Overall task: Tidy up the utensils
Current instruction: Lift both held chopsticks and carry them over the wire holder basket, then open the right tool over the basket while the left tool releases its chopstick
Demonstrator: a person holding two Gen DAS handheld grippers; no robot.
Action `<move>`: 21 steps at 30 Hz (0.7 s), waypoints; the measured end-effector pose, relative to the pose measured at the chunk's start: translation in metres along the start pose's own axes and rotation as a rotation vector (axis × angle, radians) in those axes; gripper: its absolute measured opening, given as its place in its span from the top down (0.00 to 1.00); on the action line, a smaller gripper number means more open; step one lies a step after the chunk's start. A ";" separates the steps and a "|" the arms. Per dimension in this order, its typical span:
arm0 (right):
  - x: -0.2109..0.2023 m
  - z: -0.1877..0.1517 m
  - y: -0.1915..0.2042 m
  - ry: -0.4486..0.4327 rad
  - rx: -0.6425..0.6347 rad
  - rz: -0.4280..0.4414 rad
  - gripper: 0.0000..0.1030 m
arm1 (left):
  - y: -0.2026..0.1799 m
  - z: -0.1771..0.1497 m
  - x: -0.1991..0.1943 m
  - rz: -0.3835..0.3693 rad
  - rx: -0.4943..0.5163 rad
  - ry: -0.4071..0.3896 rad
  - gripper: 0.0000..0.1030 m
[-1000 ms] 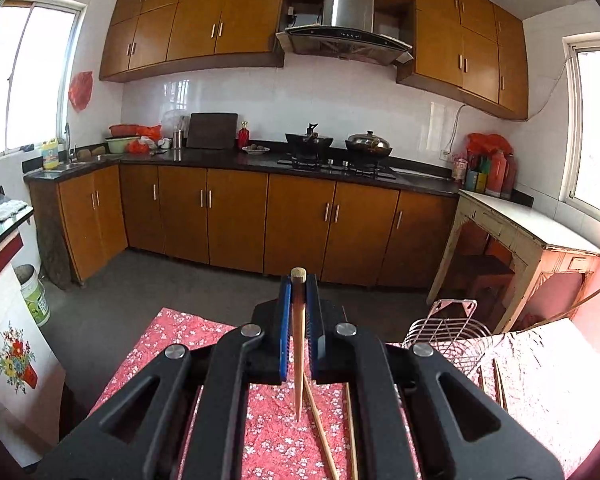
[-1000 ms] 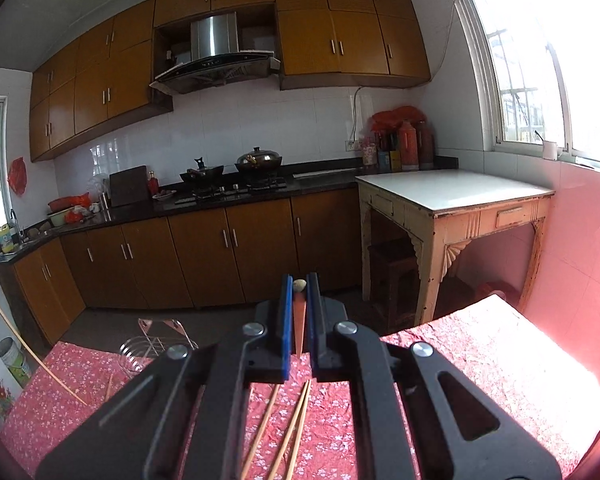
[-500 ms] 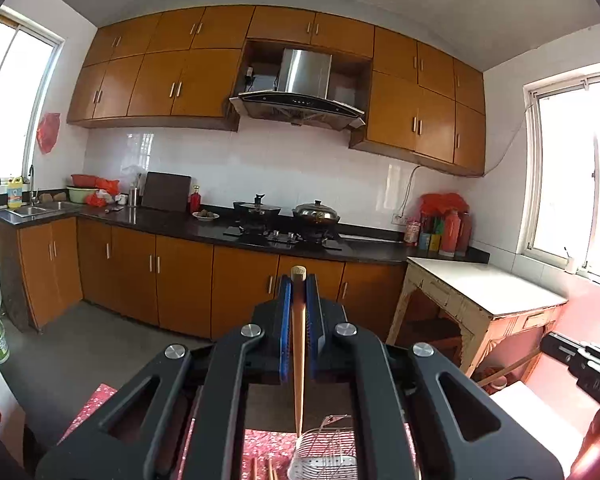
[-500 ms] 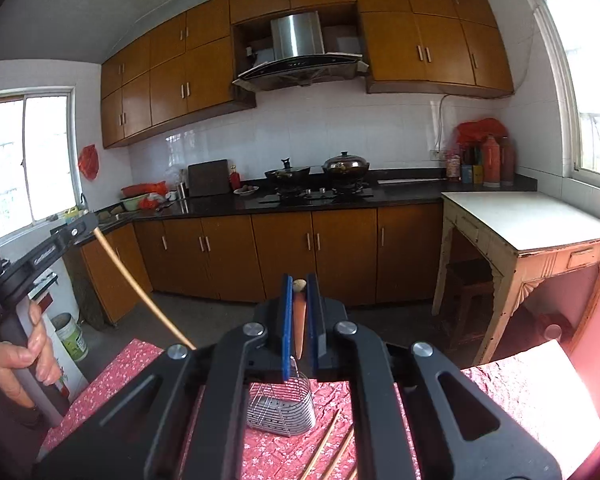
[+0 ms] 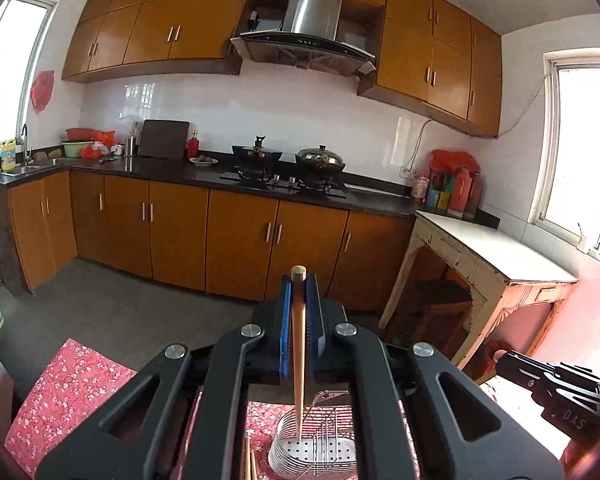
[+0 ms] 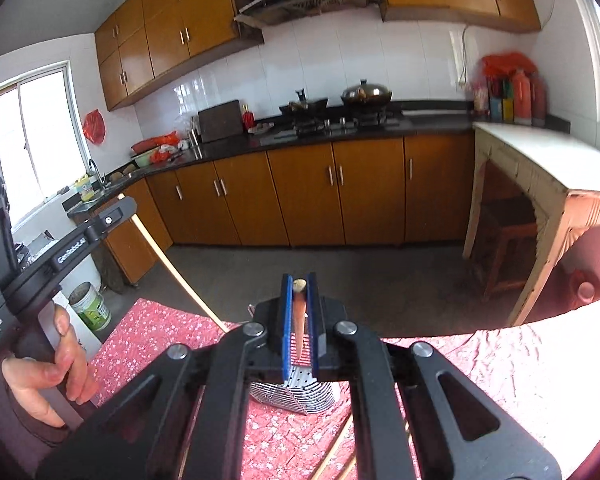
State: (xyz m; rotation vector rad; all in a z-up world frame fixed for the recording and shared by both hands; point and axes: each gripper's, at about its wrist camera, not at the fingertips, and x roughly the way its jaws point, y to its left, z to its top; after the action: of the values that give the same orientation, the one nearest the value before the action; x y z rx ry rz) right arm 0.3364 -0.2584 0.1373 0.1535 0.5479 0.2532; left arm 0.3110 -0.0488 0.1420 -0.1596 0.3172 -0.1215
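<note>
My left gripper (image 5: 299,280) is shut on a wooden chopstick (image 5: 298,360) that points down, its tip over the wire utensil basket (image 5: 316,446) on the red floral tablecloth (image 5: 64,396). My right gripper (image 6: 299,286) is shut on another chopstick (image 6: 299,316), held above the same basket (image 6: 296,390). In the right wrist view the left gripper's body (image 6: 66,256) shows at the left with its chopstick (image 6: 172,270) slanting down toward the basket. Loose chopsticks lie on the cloth (image 6: 332,454) and also show in the left wrist view (image 5: 249,460).
A kitchen counter with stove and pots (image 5: 288,168) runs along the far wall. A white-topped wooden side table (image 5: 488,248) stands at the right. A paint bucket (image 6: 90,306) sits on the floor left of the table. The right gripper's body (image 5: 556,380) shows at the right edge.
Both grippers have lifted with their chopsticks and come over the wire basket. The left chopstick's tip now hangs just above the basket's inside.
</note>
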 end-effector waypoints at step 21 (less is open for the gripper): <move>-0.030 -0.026 -0.040 -0.113 0.037 -0.168 0.63 | 0.037 -0.003 -0.038 0.047 0.027 -0.005 0.61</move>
State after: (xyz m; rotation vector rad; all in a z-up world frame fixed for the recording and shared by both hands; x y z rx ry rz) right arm 0.3054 -0.3029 0.1221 0.1556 0.4501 0.0706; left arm 0.2777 -0.0079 0.1445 -0.1260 0.3143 -0.0788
